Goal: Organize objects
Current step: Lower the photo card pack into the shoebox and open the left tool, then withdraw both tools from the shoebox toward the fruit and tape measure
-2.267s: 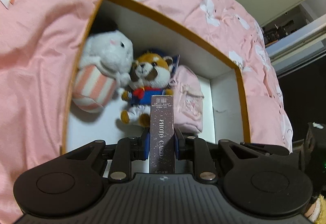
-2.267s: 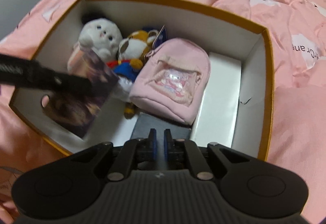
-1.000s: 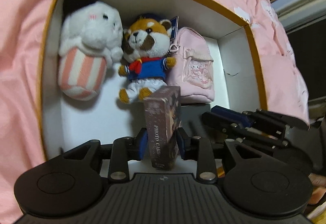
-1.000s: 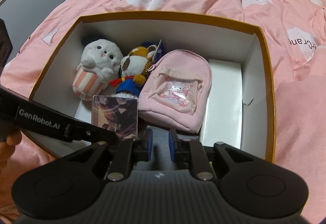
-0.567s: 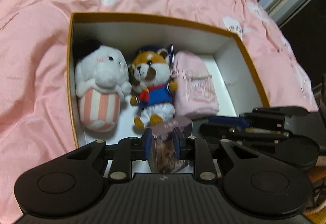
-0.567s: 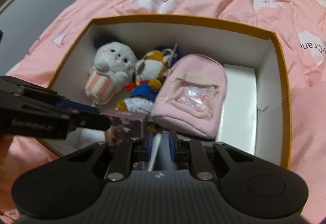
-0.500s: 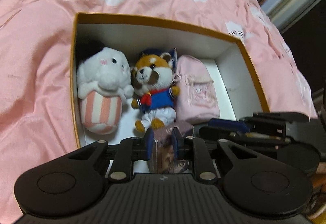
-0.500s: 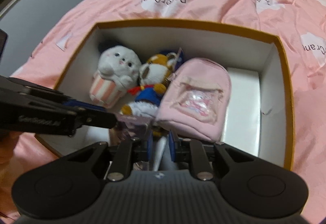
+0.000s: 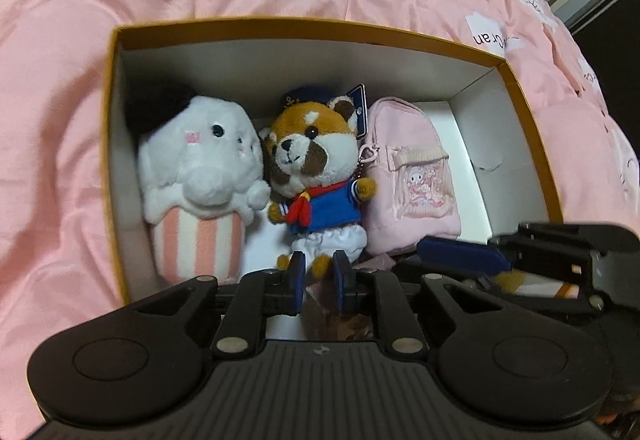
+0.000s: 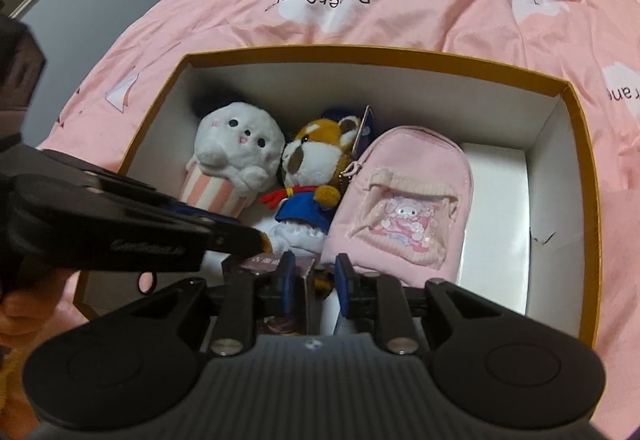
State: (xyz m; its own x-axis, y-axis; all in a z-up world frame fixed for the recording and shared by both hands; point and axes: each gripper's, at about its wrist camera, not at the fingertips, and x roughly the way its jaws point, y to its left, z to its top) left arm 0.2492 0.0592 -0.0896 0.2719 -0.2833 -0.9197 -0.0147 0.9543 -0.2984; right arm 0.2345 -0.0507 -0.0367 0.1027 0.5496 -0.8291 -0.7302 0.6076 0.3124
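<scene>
An orange-rimmed white box [image 9: 304, 29] [image 10: 360, 53] on the pink bedspread holds a white plush in a striped cup [image 9: 200, 175] [image 10: 236, 151], a red panda plush [image 9: 312, 159] [image 10: 316, 155] and a pink mini backpack [image 9: 412, 175] [image 10: 404, 203]. The dark photo card box [image 9: 332, 320] [image 10: 264, 264] lies on the box floor at the front. My left gripper [image 9: 319, 280] [image 10: 256, 240] hovers just above it; its jaws are closing with nothing pressed between them. My right gripper [image 10: 316, 280] [image 9: 424, 246] is beside it, jaws opening, and only the card box's edge shows in the gap.
Rumpled pink bedding with white clouds surrounds the box on all sides. White floor shows at the box's right end [image 10: 496, 224], beside the backpack. A hand [image 10: 28, 300] holds the left gripper at the box's front left corner.
The left gripper let go of the photo card box, which went from upright to lying on the box floor. The left jaws narrowed and the right jaws widened a little.
</scene>
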